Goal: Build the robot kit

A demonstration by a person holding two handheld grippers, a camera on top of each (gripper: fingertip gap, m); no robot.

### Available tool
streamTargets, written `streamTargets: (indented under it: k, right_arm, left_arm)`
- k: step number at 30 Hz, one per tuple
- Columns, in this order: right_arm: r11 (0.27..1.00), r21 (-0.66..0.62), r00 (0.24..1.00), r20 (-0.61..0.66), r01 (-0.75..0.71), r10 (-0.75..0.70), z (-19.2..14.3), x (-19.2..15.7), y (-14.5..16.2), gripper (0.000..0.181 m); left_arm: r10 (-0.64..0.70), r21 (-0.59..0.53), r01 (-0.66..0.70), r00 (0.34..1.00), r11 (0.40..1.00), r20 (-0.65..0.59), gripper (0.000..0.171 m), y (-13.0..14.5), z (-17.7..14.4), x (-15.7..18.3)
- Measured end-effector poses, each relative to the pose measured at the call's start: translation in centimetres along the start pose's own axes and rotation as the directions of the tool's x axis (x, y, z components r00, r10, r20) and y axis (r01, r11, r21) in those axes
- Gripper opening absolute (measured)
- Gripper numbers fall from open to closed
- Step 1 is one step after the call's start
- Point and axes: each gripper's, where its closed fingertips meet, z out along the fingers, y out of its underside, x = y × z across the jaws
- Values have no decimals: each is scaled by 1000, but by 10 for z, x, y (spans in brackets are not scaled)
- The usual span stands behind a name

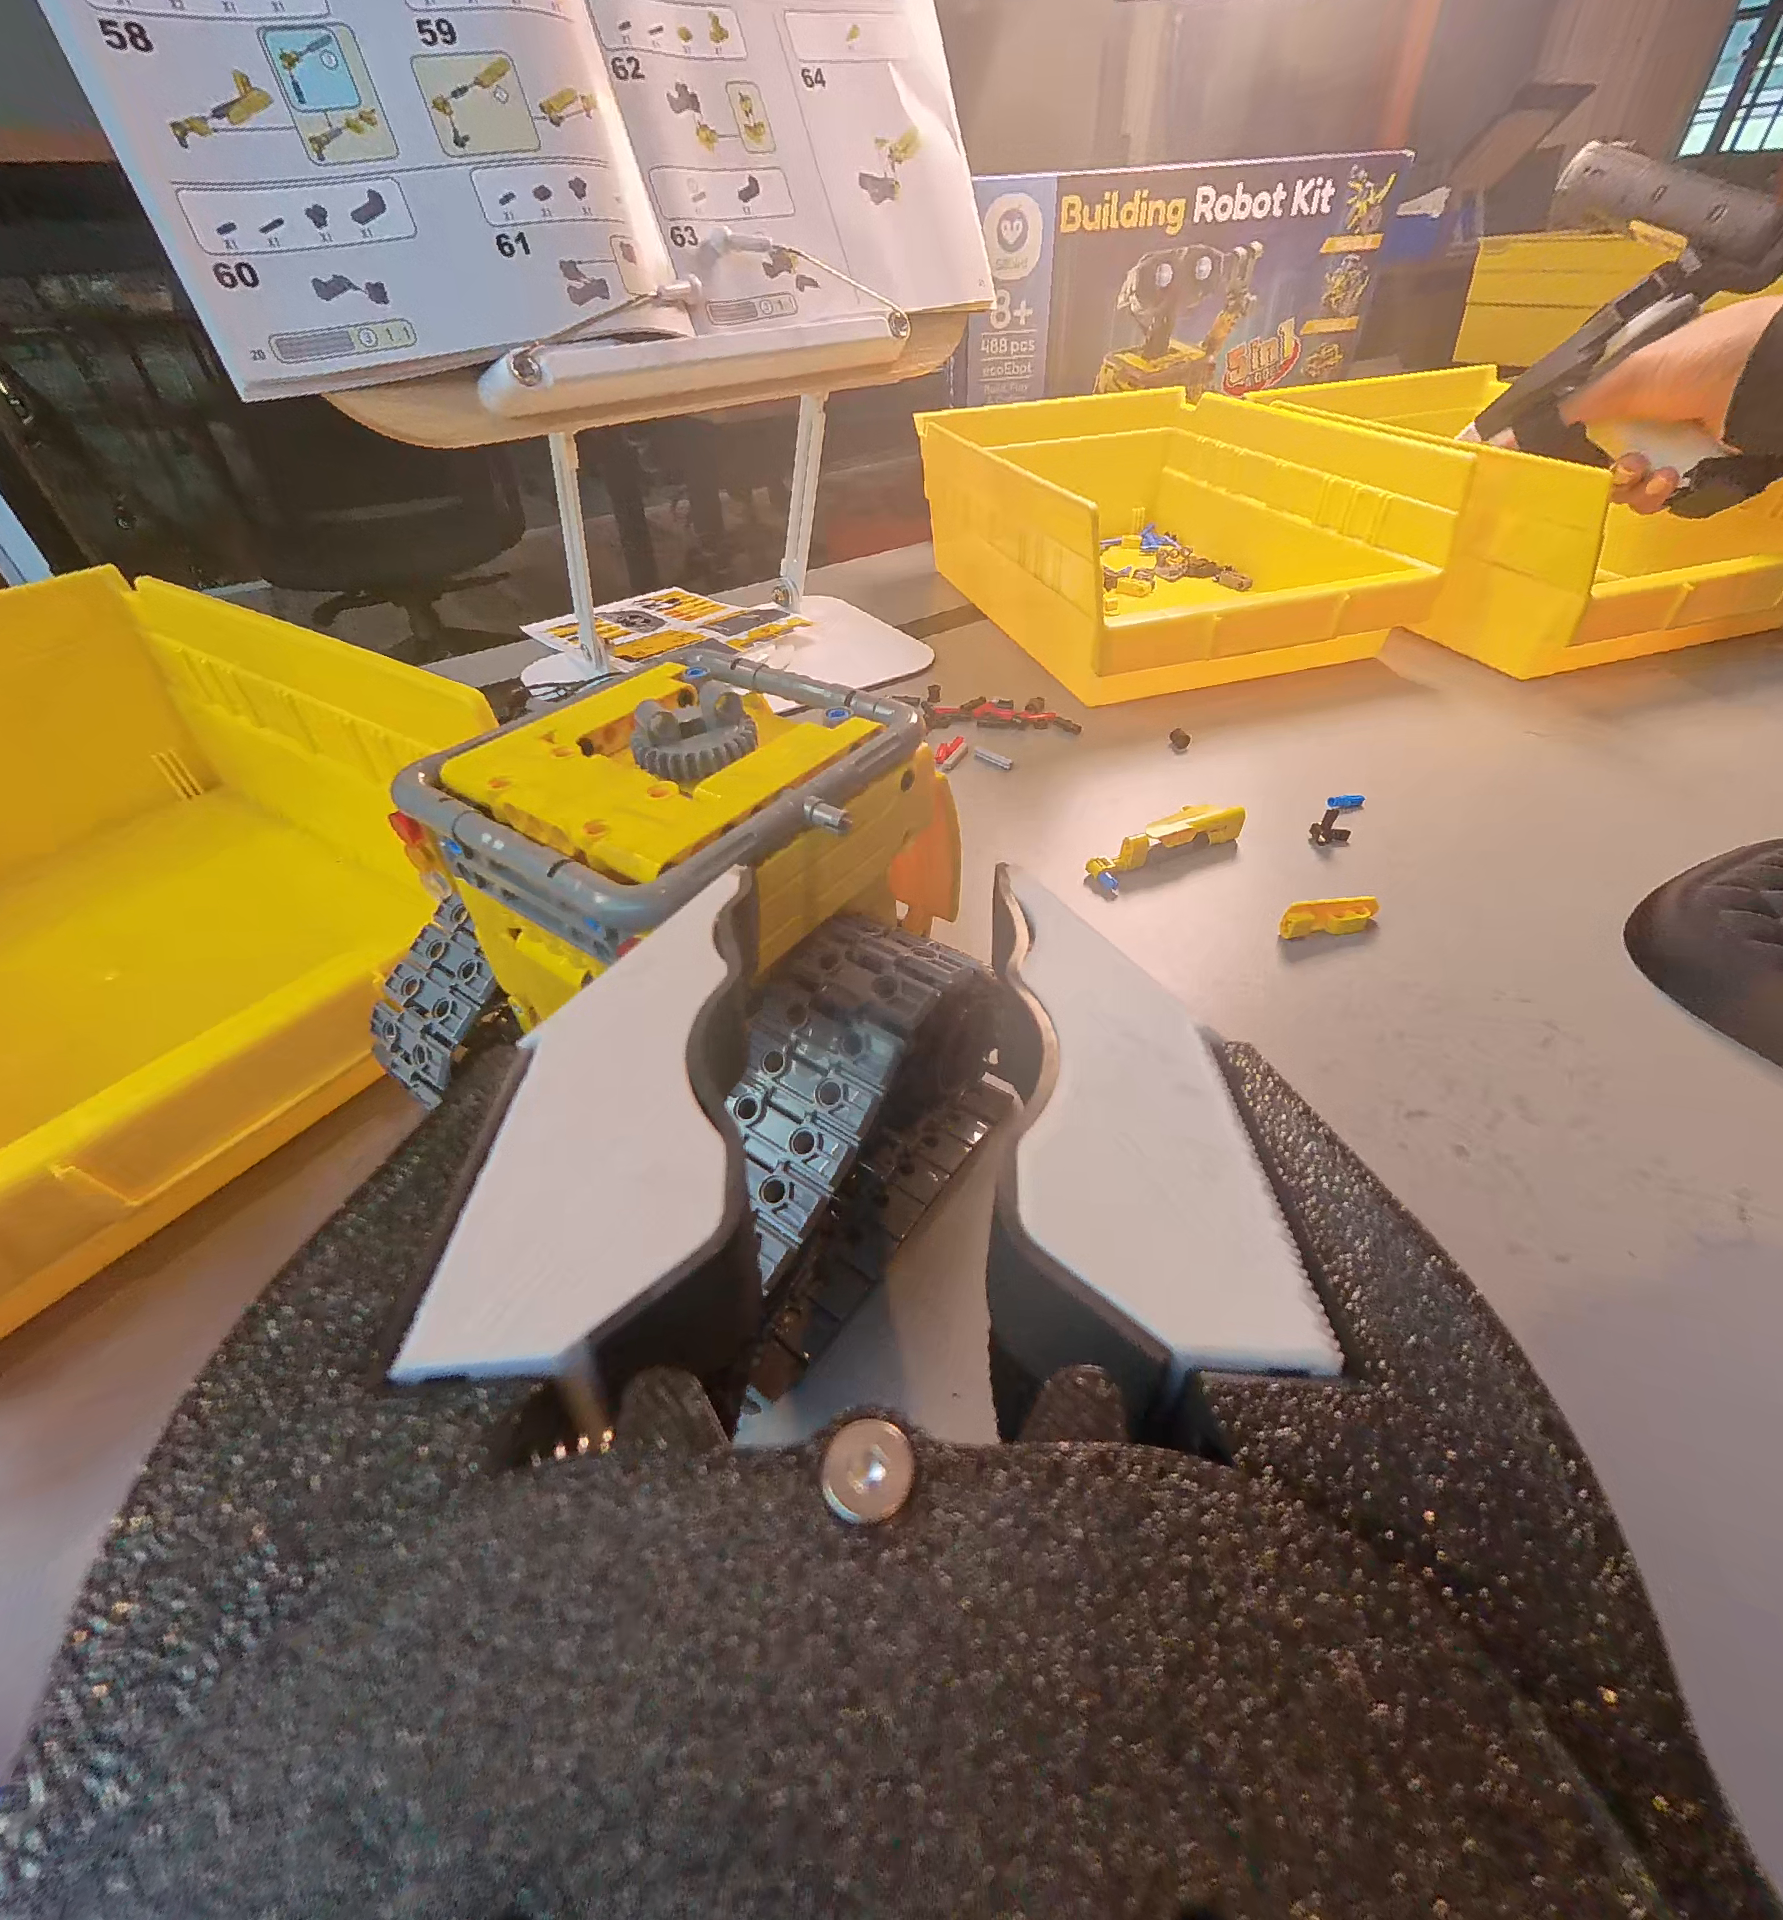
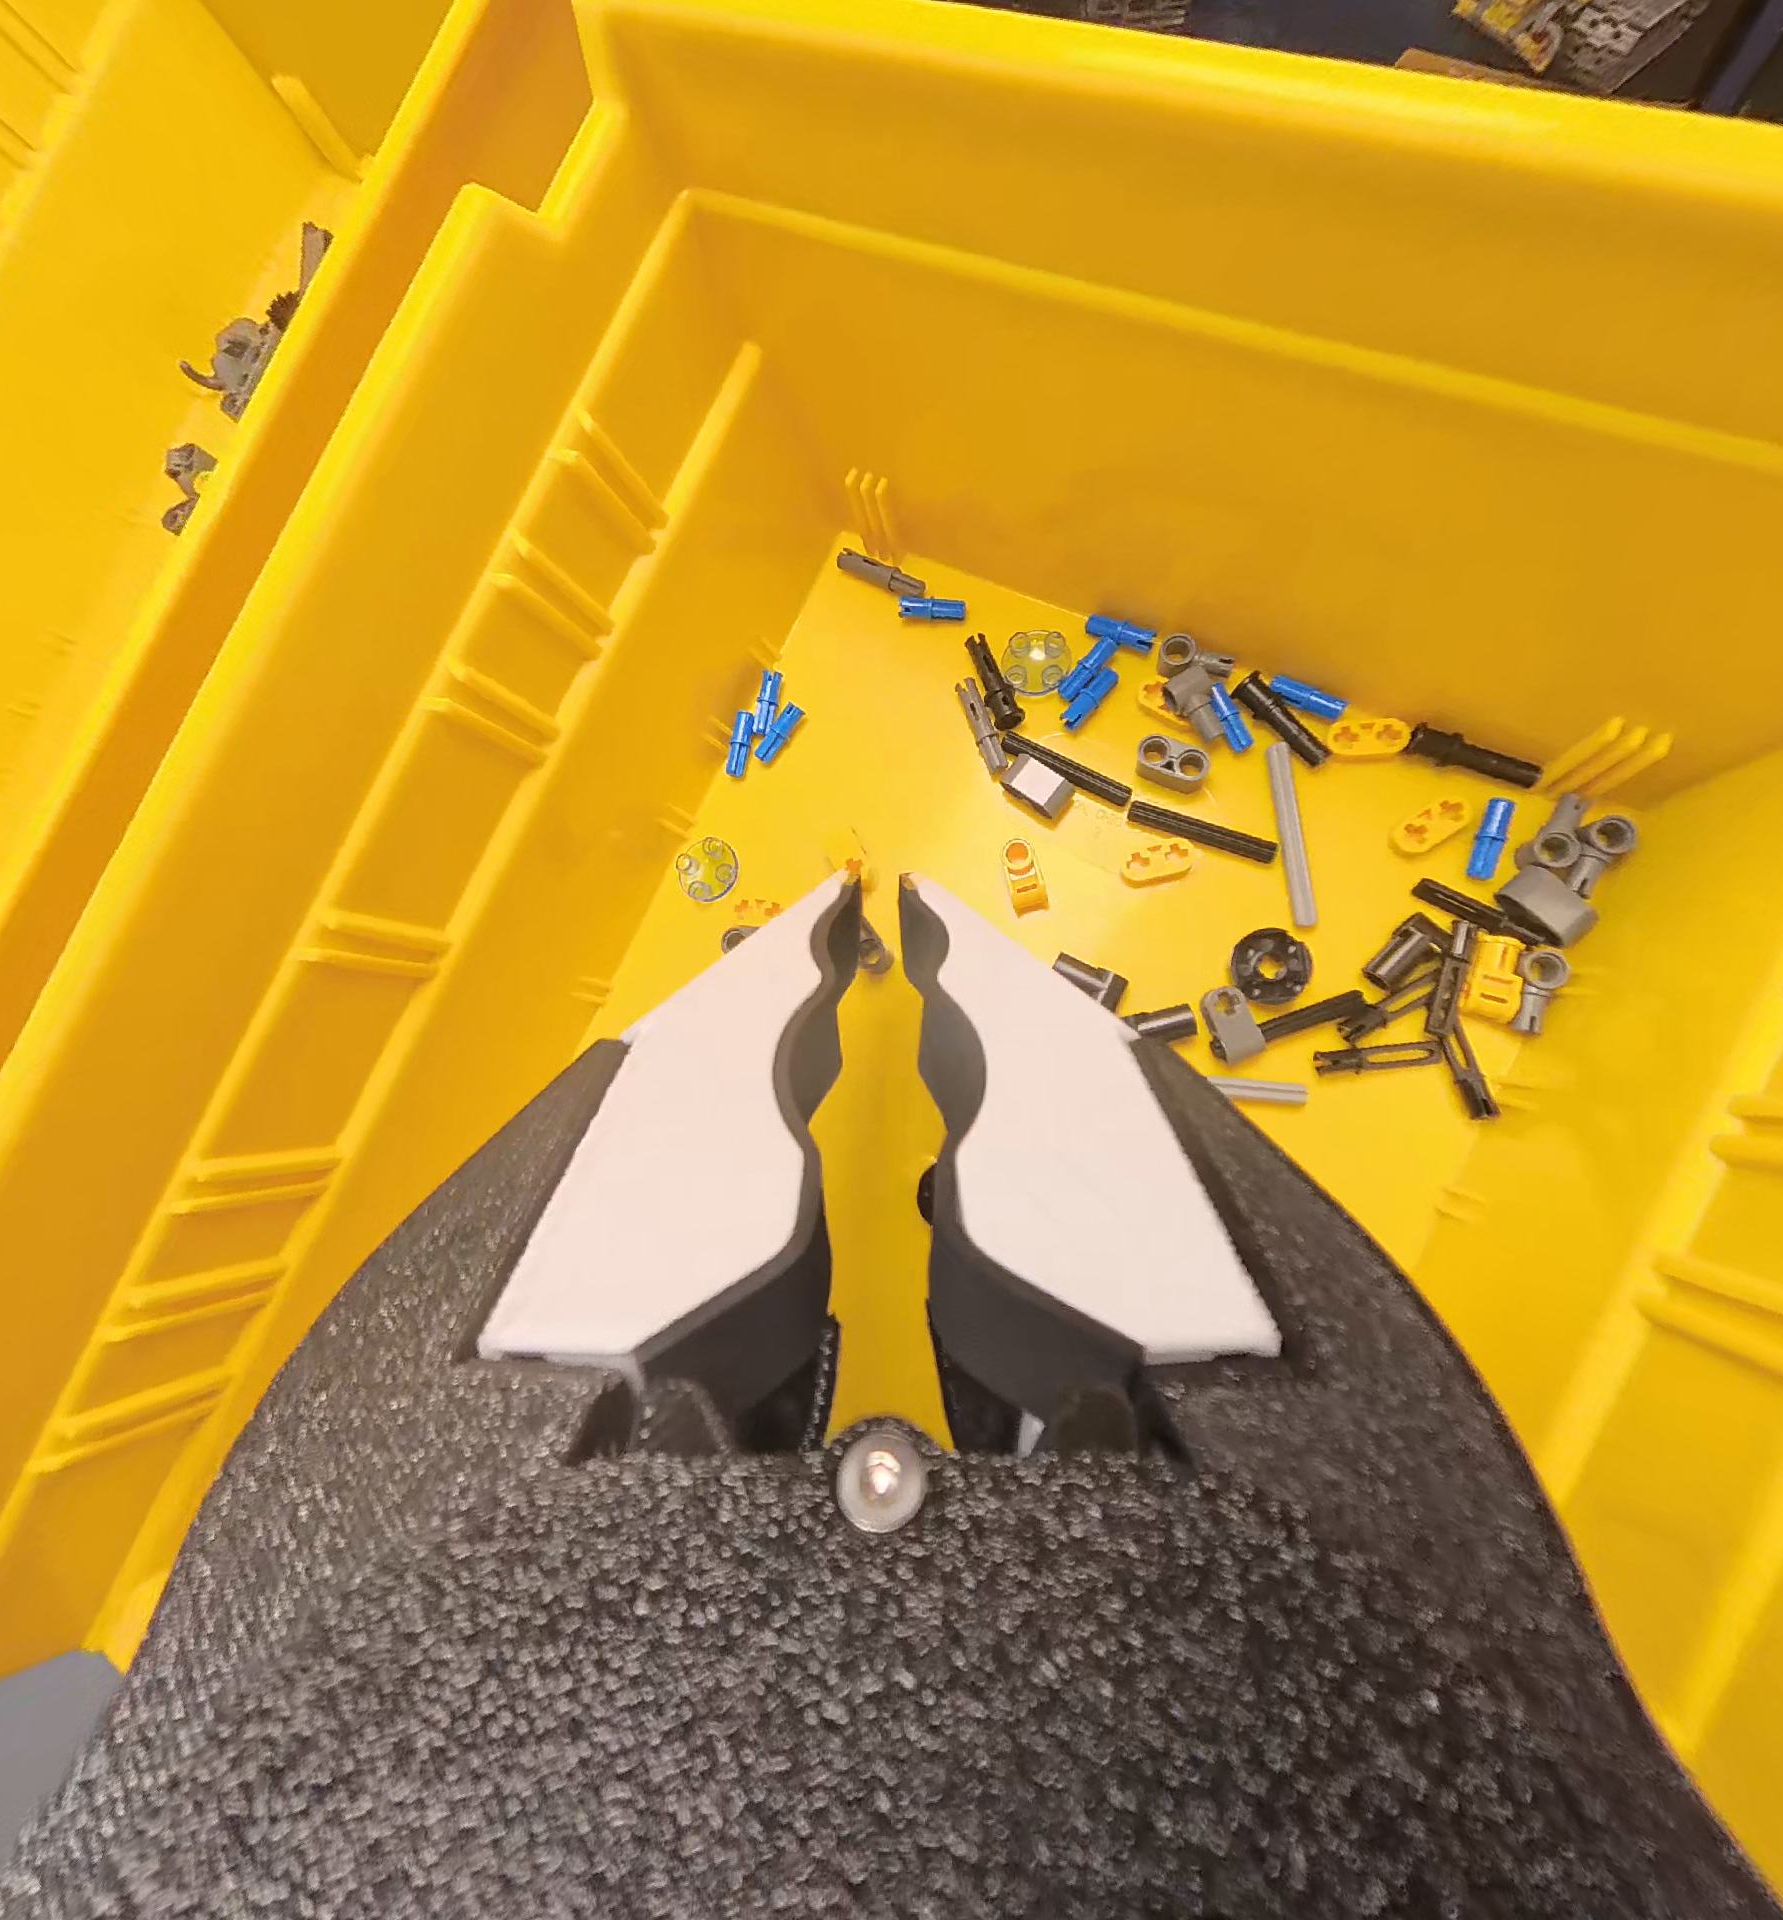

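In the left wrist view my left gripper (image 1: 871, 878) is shut on the grey track (image 1: 825, 1081) of a yellow tracked model (image 1: 658, 790) with a grey frame and a gear on top. The model stands on the grey table. My right gripper (image 2: 879, 883) is down inside a yellow bin (image 2: 1074, 312), just above its floor, with its tips a narrow gap apart. A small yellow piece (image 2: 852, 864) lies at the left fingertip and is not pressed between the pads. A dark grey connector (image 2: 874, 951) lies under that finger. The right gripper also shows in the left wrist view (image 1: 1635, 343), held by a hand.
Several blue pins, black axles and grey connectors (image 2: 1282, 790) lie in the bin. On the table are an instruction booklet on a stand (image 1: 513, 177), a kit box (image 1: 1178, 270), yellow bins (image 1: 1178, 457) (image 1: 139, 831), loose yellow parts (image 1: 1167, 836) and a black pad (image 1: 1760, 935). My hands' fingertips stand some 60 cm from each other.
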Motion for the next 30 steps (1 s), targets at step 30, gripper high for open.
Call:
streamTargets:
  k: [30]
  right_arm:
    - [965, -166, 976, -51, 201, -212, 30, -7, 14, 14]
  left_arm:
    - [-2, 2, 2, 1000, 1000, -4, 44, 1, 0, 0]
